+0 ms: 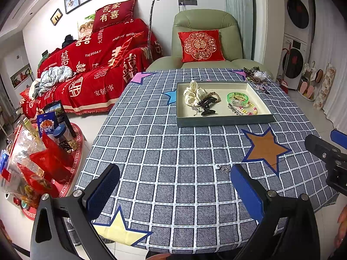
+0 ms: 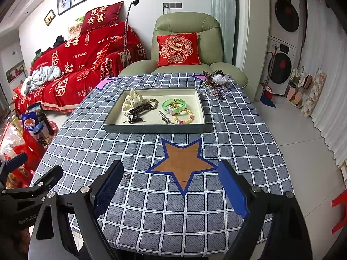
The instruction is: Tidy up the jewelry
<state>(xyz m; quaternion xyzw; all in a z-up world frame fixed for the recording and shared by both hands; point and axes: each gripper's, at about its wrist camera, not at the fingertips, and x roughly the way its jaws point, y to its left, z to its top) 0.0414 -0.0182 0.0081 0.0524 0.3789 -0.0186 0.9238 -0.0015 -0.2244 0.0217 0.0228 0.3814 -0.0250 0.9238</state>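
A shallow grey tray (image 1: 223, 122) (image 2: 156, 128) sits on the checked tablecloth. It holds a cream scrunchie (image 1: 194, 93) (image 2: 134, 100), a black hair claw (image 1: 207, 108) (image 2: 135, 117), a green bangle (image 1: 238, 98) (image 2: 174, 106), a beaded bracelet (image 1: 249, 108) (image 2: 184, 117) and a metal clip (image 2: 164, 117). A small silver piece of jewelry (image 1: 223, 168) (image 2: 126, 175) lies on the cloth near the front. A pile of loose jewelry (image 1: 257, 78) (image 2: 215, 84) lies at the far right corner. My left gripper (image 1: 175, 186) is open and empty. My right gripper (image 2: 171, 186) is open and empty above the brown star (image 2: 184, 162).
A green armchair (image 1: 206, 43) with a red cushion stands behind the table. A red-covered sofa (image 1: 91, 65) is at the back left. A red side table (image 1: 43, 151) with snacks stands to the left. Washing machines (image 2: 282, 43) are at the right.
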